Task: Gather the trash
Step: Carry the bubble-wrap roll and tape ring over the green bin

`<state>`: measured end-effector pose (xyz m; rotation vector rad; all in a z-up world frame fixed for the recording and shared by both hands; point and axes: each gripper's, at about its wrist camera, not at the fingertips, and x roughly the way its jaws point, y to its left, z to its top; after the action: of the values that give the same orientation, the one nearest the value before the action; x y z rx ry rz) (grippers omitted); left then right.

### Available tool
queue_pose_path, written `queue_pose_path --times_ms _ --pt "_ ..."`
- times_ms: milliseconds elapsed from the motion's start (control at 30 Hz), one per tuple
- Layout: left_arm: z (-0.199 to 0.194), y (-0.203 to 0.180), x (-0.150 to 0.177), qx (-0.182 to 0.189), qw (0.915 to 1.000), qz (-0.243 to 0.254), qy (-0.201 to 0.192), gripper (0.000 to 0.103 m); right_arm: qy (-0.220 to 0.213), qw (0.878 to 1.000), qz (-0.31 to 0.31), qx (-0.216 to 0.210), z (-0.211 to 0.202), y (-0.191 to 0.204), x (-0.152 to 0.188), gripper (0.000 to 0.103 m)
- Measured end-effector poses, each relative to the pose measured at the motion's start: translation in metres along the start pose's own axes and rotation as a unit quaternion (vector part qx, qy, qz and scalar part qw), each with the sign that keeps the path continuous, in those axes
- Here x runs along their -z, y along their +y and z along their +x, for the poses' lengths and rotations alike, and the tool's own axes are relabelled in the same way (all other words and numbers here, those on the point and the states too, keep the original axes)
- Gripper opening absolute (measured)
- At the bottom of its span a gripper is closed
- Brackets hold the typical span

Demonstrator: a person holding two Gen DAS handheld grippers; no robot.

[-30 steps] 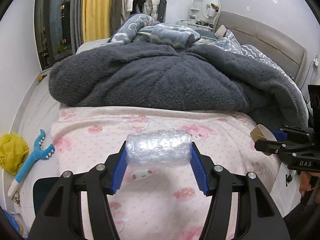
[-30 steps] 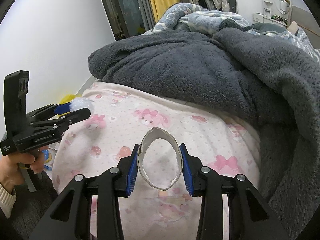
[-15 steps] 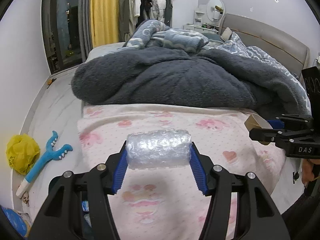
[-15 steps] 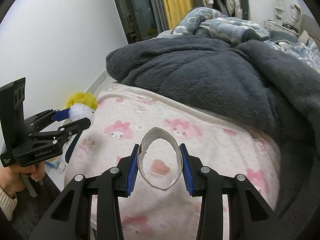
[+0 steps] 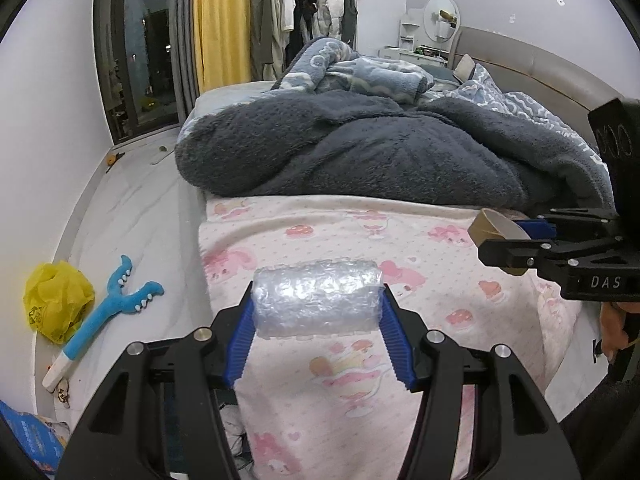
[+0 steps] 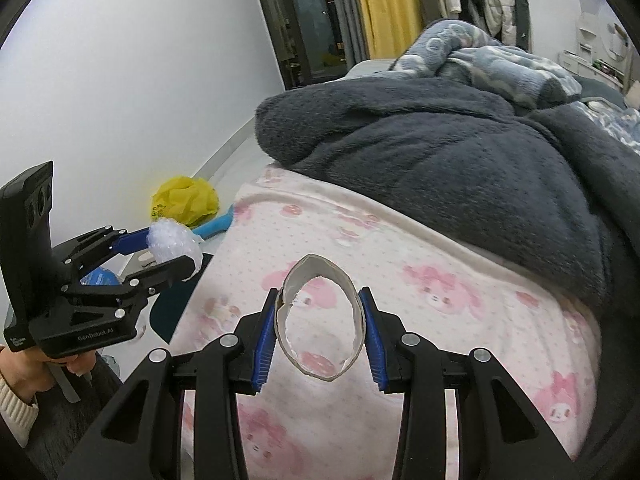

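Bubble-wrap roll lies crosswise, pinched by left gripper over the pink sheet; right gripper squeezes cardboard ring. No bin visible, probably left-floor side.

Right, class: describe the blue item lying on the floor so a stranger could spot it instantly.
Start at the bed with the pink cartoon-print sheet and look down to the pale floor on its window side. Beside the crumpled yellow plastic bag lies a blue plush toy. It alone is long, with a white handle end and two forked, white-toothed prongs.
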<state>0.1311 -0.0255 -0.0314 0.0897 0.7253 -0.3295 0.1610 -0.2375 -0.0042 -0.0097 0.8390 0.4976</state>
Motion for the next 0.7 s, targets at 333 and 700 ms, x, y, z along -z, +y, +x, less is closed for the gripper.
queue_pose_path --times_ms 333,700 --pt "-0.007 0.024 0.007 -0.007 0.9999 -0.012 0.004 0.060 0.002 1.000 -0.014 -0.018 0.012 0.026 -0.013 0.040" --pt "0.002 0.068 0.030 -0.032 0.9976 -0.048 0.038 0.060 0.000 0.999 -0.030 -0.043 0.030 0.059 -0.031 0.040"
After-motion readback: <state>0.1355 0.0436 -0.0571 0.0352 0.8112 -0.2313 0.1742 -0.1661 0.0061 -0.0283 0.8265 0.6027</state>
